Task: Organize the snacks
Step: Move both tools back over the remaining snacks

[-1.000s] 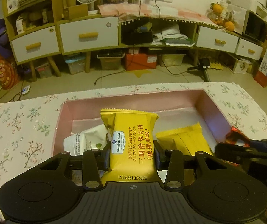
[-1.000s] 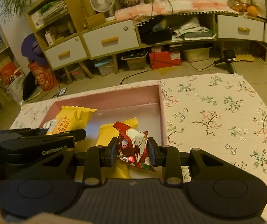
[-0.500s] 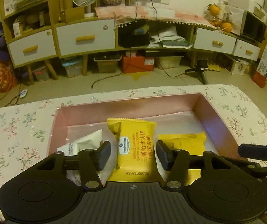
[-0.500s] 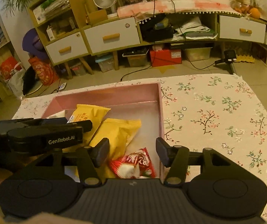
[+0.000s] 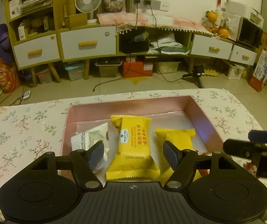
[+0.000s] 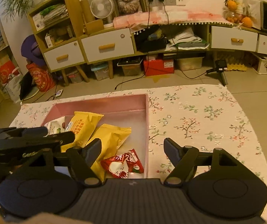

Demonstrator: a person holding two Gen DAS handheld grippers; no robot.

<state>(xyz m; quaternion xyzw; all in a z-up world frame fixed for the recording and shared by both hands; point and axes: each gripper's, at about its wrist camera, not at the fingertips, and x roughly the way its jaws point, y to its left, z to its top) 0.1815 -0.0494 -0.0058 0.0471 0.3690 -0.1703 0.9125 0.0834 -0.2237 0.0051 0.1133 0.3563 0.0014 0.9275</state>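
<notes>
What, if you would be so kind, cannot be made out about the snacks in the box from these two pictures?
- Left wrist view: the red snack packet is nearly all hidden behind the left gripper's own finger.
- Right wrist view: the white snack packet is partly covered by the left gripper's body.
- Both views: the near wall of the pink rectangular box is hidden behind the gripper bodies.

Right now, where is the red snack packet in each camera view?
Left wrist: red snack packet only peeks out at lower right, behind the gripper's right finger.
Right wrist: it lies in plain sight, low centre, in the near right corner.
Shared landmark: pink box.
</notes>
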